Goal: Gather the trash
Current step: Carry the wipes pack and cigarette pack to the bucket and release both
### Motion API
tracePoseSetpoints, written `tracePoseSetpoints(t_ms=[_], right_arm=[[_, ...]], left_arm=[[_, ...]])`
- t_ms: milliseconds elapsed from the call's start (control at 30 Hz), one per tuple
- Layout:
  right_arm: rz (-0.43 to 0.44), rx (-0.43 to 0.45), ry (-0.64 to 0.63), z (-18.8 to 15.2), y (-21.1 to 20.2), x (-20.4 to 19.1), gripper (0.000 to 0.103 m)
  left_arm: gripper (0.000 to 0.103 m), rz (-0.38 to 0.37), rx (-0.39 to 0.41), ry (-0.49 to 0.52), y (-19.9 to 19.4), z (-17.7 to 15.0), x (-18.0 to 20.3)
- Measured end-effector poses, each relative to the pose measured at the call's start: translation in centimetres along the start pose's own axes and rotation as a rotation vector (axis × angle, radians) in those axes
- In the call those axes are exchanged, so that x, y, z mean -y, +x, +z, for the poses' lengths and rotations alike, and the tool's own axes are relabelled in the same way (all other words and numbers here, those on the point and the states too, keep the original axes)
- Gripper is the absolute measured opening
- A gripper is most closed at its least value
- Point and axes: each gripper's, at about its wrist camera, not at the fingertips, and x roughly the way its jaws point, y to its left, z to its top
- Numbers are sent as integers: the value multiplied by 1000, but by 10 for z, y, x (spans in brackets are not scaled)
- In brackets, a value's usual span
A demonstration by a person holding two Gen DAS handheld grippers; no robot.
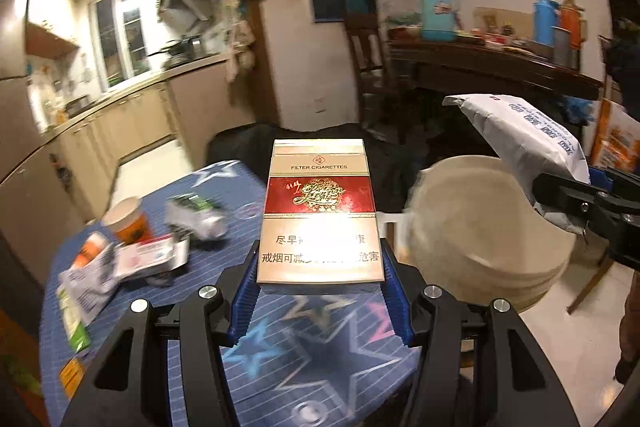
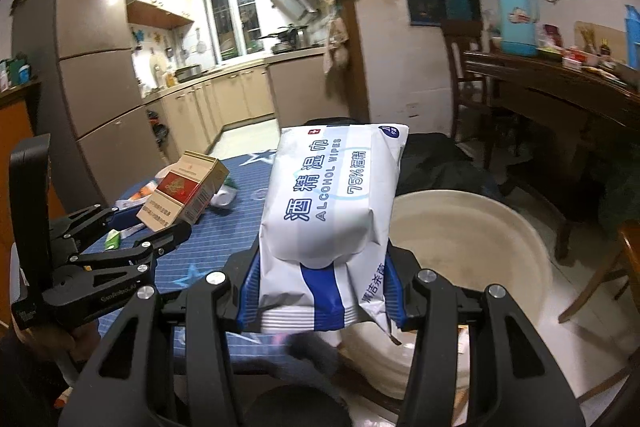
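Your left gripper (image 1: 320, 291) is clamped on the cigarette pack (image 1: 319, 211), long axis pointing forward; your right gripper (image 2: 324, 303) squeezes the alcohol wipes pack (image 2: 332, 203) the same way. The cream basin (image 2: 472, 251) sits off the table's edge, just right of both and nearer your right hand, so that load looks first to drop. More litter (image 1: 132, 247) waits on the star-patterned tablecloth (image 1: 320, 359), kitchen beyond.

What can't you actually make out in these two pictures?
- Left view: trash on the table behind the cigarette pack is motion-blurred; labels unreadable.
- Right view: the wipes pack hides part of the basin, so its contents are unclear.
- Left view: glare washes out the cigarette pack's warning text.
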Motion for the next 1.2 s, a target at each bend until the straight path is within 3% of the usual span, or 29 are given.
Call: tracePoseSetpoints(t_ms=[333, 467, 767, 1033, 1100, 1167, 1200], right_arm=[[-136, 4, 70, -5, -19, 62, 47], [-173, 2, 79, -4, -22, 79, 47], [-208, -27, 95, -9, -22, 98, 47], [-170, -65, 106, -5, -4, 106, 49], [-164, -64, 107, -3, 0, 108, 52], [-159, -51, 111, -1, 0, 111, 70], [-163, -38, 111, 0, -2, 112, 70]], left_arm=[[57, -264, -1, 31, 39, 34, 55], [57, -324, -11, 63, 58, 49, 82], [56, -359, -30, 113, 84, 56, 116], [57, -363, -36, 113, 95, 58, 124], [57, -361, -32, 115, 98, 60, 124], [57, -358, -32, 113, 101, 62, 123], [57, -360, -37, 106, 102, 63, 121]])
